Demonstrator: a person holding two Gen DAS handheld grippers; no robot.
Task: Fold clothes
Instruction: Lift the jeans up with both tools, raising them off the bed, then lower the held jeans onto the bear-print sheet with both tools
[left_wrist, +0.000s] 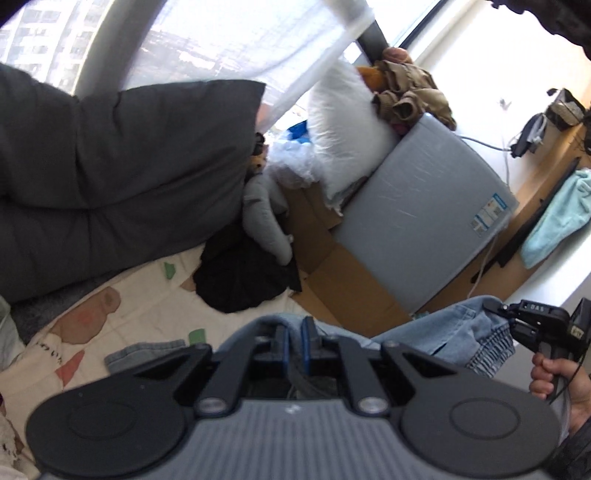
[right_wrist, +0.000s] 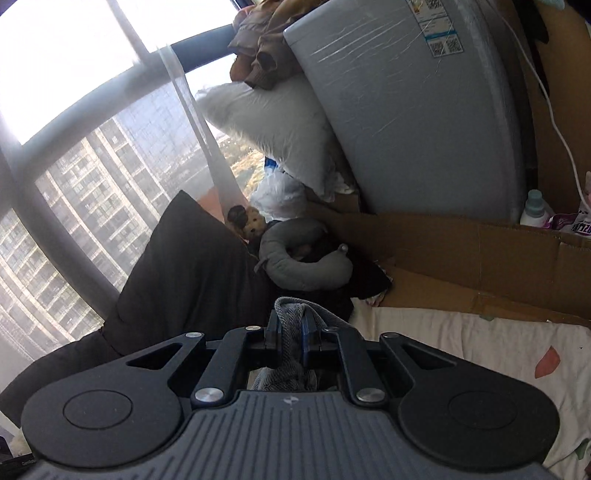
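A light blue denim garment (left_wrist: 458, 332) hangs stretched in the air between both grippers, above a patterned bed sheet (left_wrist: 140, 314). My left gripper (left_wrist: 294, 341) is shut on one edge of the denim. In the left wrist view the right gripper (left_wrist: 496, 308) shows at the far right, held by a hand (left_wrist: 554, 376), pinching the other end near the fringed hem. In the right wrist view my right gripper (right_wrist: 292, 332) is shut on a bunched fold of the denim (right_wrist: 295, 308). A folded piece of denim (left_wrist: 144, 354) lies on the sheet below.
A dark grey cushion (left_wrist: 122, 166) leans against the window. Beside it lie a grey neck pillow (right_wrist: 295, 258), a black cloth (left_wrist: 243, 280), a white pillow (left_wrist: 347, 129) and flattened cardboard (right_wrist: 461, 258). A grey appliance (left_wrist: 424, 221) stands behind, with brown clothes (left_wrist: 406, 92) on top.
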